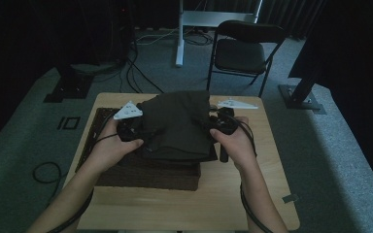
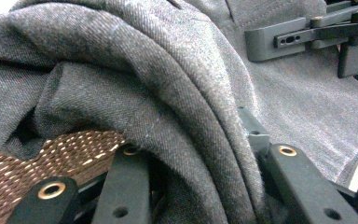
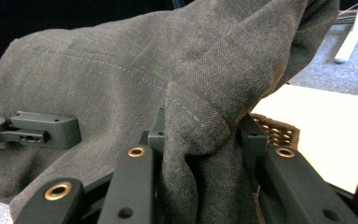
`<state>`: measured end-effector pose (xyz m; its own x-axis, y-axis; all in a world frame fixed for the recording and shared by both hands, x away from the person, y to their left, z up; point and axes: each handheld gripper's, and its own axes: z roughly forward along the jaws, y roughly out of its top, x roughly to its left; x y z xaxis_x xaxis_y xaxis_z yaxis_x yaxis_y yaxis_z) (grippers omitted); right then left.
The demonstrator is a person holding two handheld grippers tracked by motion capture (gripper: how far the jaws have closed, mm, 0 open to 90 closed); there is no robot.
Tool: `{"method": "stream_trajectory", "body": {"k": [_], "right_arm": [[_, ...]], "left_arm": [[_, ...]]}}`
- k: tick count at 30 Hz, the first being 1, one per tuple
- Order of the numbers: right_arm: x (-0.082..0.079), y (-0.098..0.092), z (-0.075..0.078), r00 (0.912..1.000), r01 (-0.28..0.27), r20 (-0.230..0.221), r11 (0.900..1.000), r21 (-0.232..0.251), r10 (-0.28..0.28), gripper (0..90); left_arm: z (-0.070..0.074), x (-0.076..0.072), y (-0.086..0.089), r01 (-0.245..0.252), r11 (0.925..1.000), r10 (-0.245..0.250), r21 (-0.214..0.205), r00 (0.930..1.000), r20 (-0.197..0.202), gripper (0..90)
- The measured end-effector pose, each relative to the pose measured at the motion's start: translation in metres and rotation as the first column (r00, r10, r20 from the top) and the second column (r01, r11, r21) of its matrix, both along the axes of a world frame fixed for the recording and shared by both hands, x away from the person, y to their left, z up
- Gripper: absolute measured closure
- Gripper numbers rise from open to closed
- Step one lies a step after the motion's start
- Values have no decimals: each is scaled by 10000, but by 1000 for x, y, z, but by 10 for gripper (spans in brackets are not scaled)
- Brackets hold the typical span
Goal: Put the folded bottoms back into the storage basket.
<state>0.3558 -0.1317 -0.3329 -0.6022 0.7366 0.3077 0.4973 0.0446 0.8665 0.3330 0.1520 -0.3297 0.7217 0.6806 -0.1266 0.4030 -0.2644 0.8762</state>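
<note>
Left gripper and right gripper each pinch bunched folds of the dark grey twill garment, held above the brown woven mat on the pale wooden table.

Between our two hands the grey cloth takes up the middle of the table; the left gripper and right gripper clamp its two sides, so we find no passage between them.

Under the cloth lies a brown woven mat, covering the left and centre of the tabletop.

Free room: the bare strip of wood along the near edge, and the right side of the table beyond the right hand.

Behind the table, on the floor: a folding chair, a white stand leg, loose cables.
</note>
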Motion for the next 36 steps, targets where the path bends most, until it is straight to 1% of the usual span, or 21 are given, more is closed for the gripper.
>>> {"method": "stream_trajectory", "body": {"k": [2, 8, 11, 16, 19, 20, 21, 24, 25, 26, 28, 29, 31, 36], "right_arm": [[1, 2, -1, 10000, -19, -18, 10000, -21, 19, 662], [7, 20, -8, 9999, -152, -71, 9998, -116, 151, 662], [11, 29, -14, 9998, -165, -108, 9998, -116, 164, 662], [16, 42, -26, 9996, -214, -199, 9996, -164, 210, 662], [19, 51, -35, 9993, -228, -288, 9995, -204, 222, 662], [20, 54, -38, 9994, -224, -268, 9995, -237, 217, 662], [21, 57, -42, 9993, -214, -315, 9995, -227, 207, 662], [24, 67, -55, 9994, -120, -319, 9994, -338, 109, 662], [25, 71, -58, 9995, -110, -303, 9990, -442, 97, 662], [27, 73, -62, 9994, -84, -328, 9989, -454, 69, 663], [29, 77, -70, 9989, -56, -461, 9987, -505, 32, 662], [30, 79, -74, 9985, -15, -538, 9987, -518, -13, 662], [31, 82, -81, 9982, 78, -588, 9982, -598, -113, 662], [35, 92, -100, 9966, 232, -776, 9977, -629, -281, 661]], "left_arm": [[-2, 1, 5, -14, 10000, 14, 36, 10000, 10, 656], [-12, 4, 23, -211, 9998, 211, -23, 9997, -150, 655], [-17, 7, 30, -298, 9996, 297, -3, 9994, -203, 655], [-29, 10, 41, -443, 9989, 447, 163, 9987, -258, 654], [-39, 13, 48, -504, 9985, 510, 196, 9980, -361, 655], [-42, 15, 51, -501, 9984, 511, 255, 9979, -402, 654], [-46, 16, 53, -481, 9982, 493, 347, 9982, -353, 654], [-56, 22, 60, -535, 9973, 559, 503, 9973, -478, 654], [-59, 24, 61, -573, 9967, 602, 575, 9969, -506, 654], [-63, 25, 62, -534, 9960, 565, 722, 9975, -425, 654], [-70, 27, 64, -519, 9950, 560, 855, 9974, -459, 653], [-74, 29, 64, -492, 9948, 527, 895, 9979, -376, 653], [-82, 31, 67, -507, 9947, 553, 896, 9972, -504, 653], [-99, 37, 73, -451, 9918, 518, 1192, 9972, -537, 653]]}}
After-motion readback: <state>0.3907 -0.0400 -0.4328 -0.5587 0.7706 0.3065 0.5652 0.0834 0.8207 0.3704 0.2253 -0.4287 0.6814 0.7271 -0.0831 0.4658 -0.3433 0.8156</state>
